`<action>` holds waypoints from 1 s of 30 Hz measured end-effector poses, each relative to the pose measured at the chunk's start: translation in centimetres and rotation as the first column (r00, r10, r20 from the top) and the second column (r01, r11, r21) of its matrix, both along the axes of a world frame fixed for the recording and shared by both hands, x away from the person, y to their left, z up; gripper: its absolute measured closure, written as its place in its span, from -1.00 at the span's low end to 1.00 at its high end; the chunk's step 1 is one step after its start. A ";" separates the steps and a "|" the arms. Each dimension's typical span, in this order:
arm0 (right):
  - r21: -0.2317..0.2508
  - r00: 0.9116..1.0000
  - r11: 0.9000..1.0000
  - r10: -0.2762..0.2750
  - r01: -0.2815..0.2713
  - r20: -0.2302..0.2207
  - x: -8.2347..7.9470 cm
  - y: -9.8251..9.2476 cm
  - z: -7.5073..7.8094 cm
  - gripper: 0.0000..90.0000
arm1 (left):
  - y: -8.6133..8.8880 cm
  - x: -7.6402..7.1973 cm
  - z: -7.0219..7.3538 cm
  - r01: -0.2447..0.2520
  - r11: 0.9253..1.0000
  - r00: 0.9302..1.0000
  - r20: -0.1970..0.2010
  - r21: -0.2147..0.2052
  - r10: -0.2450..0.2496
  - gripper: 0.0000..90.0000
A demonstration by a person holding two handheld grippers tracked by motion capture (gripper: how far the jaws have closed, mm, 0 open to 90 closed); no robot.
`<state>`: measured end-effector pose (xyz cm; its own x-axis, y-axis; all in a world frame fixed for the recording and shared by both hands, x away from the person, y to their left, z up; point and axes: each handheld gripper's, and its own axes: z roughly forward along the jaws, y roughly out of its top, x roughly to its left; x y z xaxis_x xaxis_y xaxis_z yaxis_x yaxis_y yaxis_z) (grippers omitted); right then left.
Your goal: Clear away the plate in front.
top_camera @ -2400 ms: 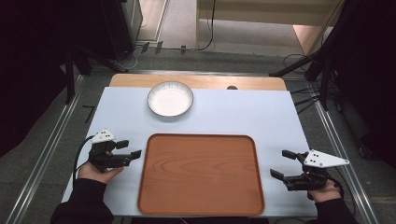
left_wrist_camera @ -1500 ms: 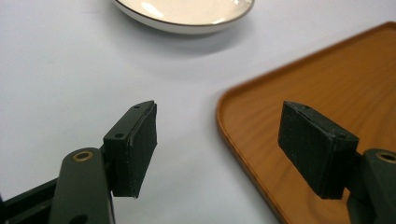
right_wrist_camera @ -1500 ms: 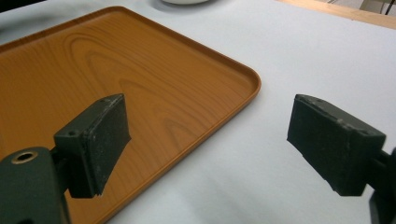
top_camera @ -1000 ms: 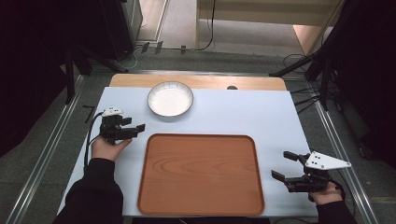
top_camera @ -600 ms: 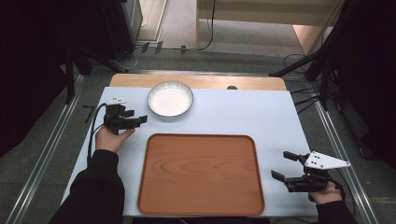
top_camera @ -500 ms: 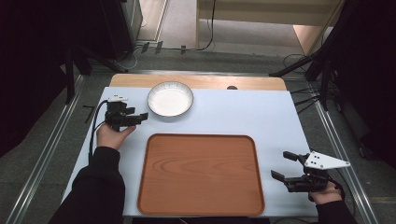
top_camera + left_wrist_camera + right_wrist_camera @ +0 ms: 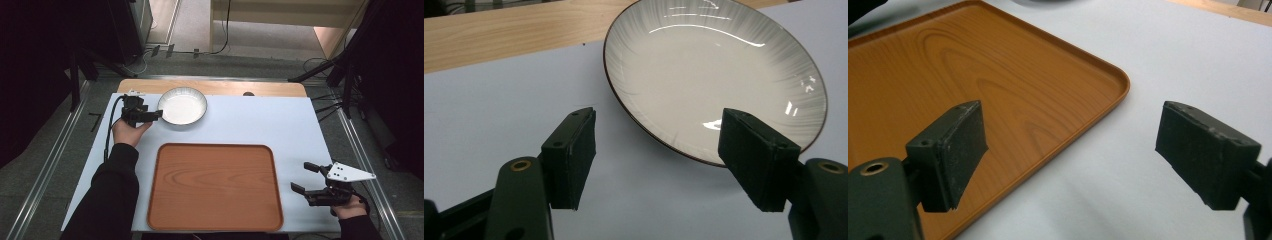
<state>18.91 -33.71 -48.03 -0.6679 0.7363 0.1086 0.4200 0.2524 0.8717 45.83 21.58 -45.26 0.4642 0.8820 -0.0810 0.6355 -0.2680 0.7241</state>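
White plate at the far edge of the table, beyond the wooden tray. Its near-left rim lies just ahead of the left claw, whose wide-open, empty jaws begin to straddle it without touching. Right claw, also open and empty, rests well apart beside the tray's right edge.

L hand-held gripper jaws wide apart, arm stretched fwd; R hand-held gripper gaping, near table's front edge.
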 end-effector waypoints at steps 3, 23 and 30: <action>0.001 1.000 1.000 -0.001 0.001 -0.002 0.0 0.0 -0.1 -0.70 | -0.4 0.7 0.1 -0.009 0.999 1.000 -0.004 -0.031 0.009 -0.27; -0.004 1.000 1.000 0.015 -0.015 -0.009 -0.3 0.3 -0.1 -0.70 | -1.6 4.1 -2.1 -0.145 0.988 0.989 0.013 -0.047 0.145 0.01; -0.002 1.000 1.000 0.017 -0.017 -0.006 -0.2 0.3 -0.1 -0.70 | -1.6 4.7 -3.8 -0.182 0.980 0.982 -0.055 -0.084 0.178 0.15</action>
